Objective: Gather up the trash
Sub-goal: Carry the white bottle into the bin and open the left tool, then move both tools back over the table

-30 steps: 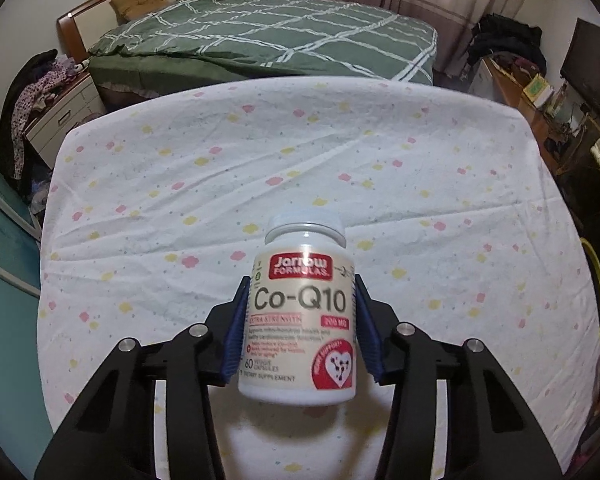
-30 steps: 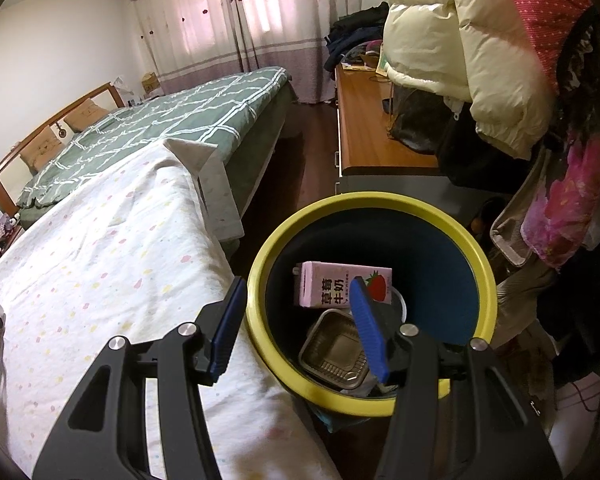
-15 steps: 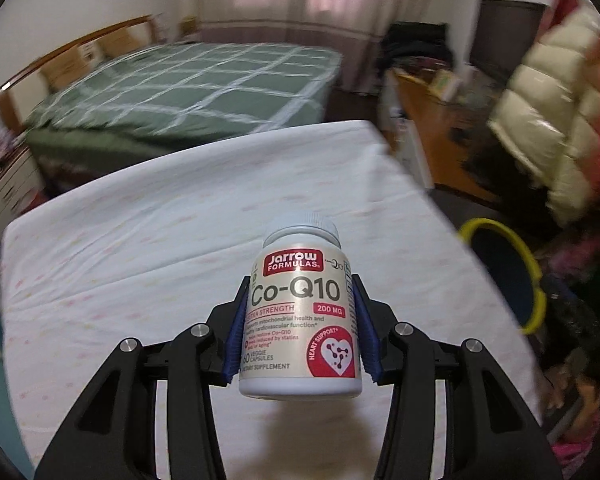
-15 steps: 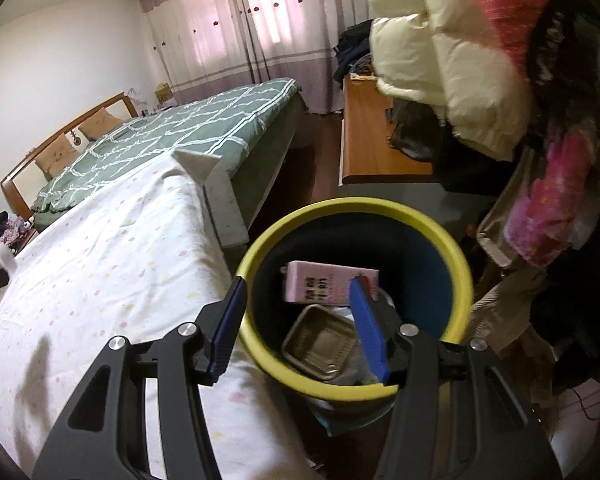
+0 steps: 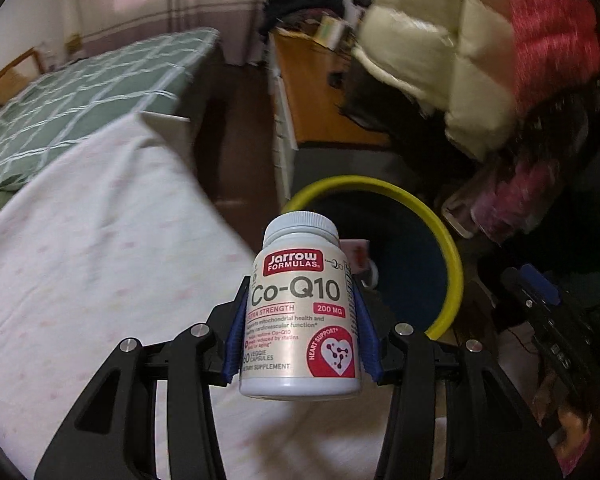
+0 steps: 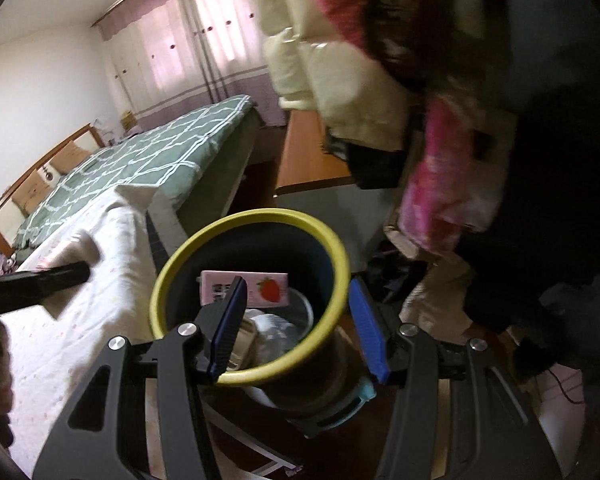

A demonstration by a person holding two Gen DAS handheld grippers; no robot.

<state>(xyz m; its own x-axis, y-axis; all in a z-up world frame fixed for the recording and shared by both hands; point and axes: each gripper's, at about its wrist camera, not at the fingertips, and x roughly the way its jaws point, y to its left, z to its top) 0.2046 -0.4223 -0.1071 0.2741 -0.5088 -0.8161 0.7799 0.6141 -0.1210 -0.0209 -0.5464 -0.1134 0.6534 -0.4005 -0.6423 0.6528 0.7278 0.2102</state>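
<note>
Left wrist view: the left gripper (image 5: 300, 334) is clamped on a supplement bottle (image 5: 300, 316), its blue pads (image 5: 236, 336) pressing the two sides of the label. The bottle stands upright between them, long axis vertical in the picture, white cap (image 5: 301, 229) at the top and flat base at the bottom. It is a white plastic bottle with a cream label: a red "Jarrow Formulas" badge, large grey "Co-Q10", a red "200 MG" tab and a red circle with a white heart at the lower right. The bottle hangs in the air over the right-hand edge of the white spotted bedsheet (image 5: 100, 280), just beside the trash bin (image 5: 452, 272), whose yellow rim and dark blue inside show past the bottle's right shoulder. A bit of a pink carton (image 5: 356, 254) shows inside the bin. The right gripper shows dimly at the right edge (image 5: 540, 292). A green checked bed (image 5: 80, 108) lies beyond.

Right wrist view: the right gripper (image 6: 300, 326) holds nothing; its blue jaws stand about half apart, the left one in front of the bin's opening and the right one outside the rim. The bin (image 6: 180, 264) stands at the sheet's edge, below the camera. Inside lie a pink strawberry milk carton (image 6: 260, 286) on its side, a metal tray and something pale, too blurred to name. At the left edge a black finger of the left gripper (image 6: 40, 280) reaches over the sheet, with the bottle (image 6: 76, 252) as a pale blur at its tip.
</note>
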